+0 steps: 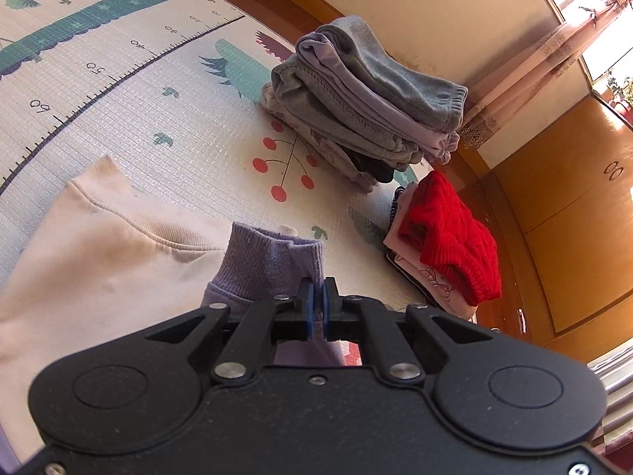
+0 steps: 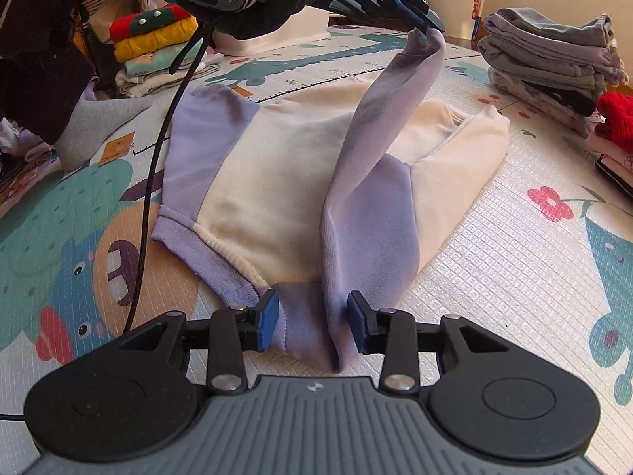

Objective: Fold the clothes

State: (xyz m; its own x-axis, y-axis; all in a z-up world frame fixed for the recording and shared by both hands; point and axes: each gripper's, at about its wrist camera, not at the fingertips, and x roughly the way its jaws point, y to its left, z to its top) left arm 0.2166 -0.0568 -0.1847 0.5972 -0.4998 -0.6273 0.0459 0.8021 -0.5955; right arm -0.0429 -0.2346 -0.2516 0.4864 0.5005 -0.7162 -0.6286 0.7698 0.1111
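Left gripper (image 1: 318, 301): jaws clamped on ribbed lilac cuff (image 1: 277, 253) of long lilac sleeve (image 2: 379, 126), raised high, likely for carrying across body as sleeve fold.

Right gripper (image 2: 312, 320): jaws partly apart, straddling sleeve base and ribbed lilac hem (image 2: 221, 269); pads not seen pressing; probably anchoring garment.

Cream-and-lilac cotton sweatshirt (image 2: 292, 174): flat on patterned foam play mat (image 2: 514, 261), centre, near right gripper. Cream body, lilac sleeves, soft, slightly creased.

Folded grey garment stack (image 1: 356, 95), red knit pile (image 1: 451, 237): far right.
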